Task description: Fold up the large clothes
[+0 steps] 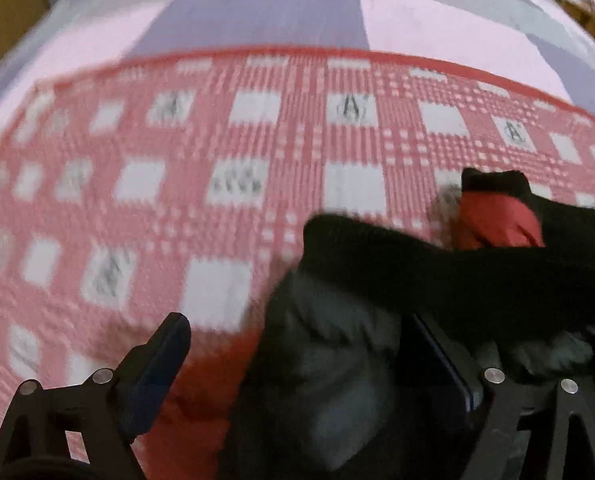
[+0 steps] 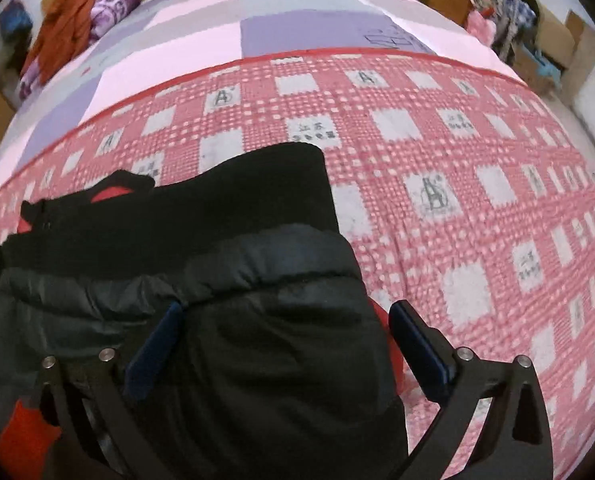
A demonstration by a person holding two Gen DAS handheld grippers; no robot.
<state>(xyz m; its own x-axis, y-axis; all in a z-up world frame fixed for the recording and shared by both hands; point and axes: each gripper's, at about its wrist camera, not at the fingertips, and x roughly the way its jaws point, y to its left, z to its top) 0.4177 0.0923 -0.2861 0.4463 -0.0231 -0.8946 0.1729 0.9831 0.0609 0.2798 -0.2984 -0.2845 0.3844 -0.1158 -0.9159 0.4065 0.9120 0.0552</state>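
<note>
A black puffer jacket [image 1: 377, 272] [image 2: 237, 208] with a red lining [image 1: 497, 220] lies bunched on a red-and-white checked blanket [image 1: 217, 140] [image 2: 457, 160]. The left wrist view is blurred. My left gripper [image 1: 301, 360] is open wide just above the jacket's left edge; one finger [image 1: 161, 360] hangs over the red lining and the other sits against black fabric. My right gripper [image 2: 287, 344] is open wide over the jacket's right end. Padded fabric bulges between its fingers [image 2: 417, 344], and the right pad is clear of the cloth.
The blanket covers the near half of a bed with a pink, purple and grey patchwork sheet [image 2: 277, 28]. An orange cloth [image 2: 65, 28] and a purple pillow [image 2: 113, 4] lie at the far left by the wooden headboard. Cardboard boxes and clutter [image 2: 557, 40] stand beyond the bed's right edge.
</note>
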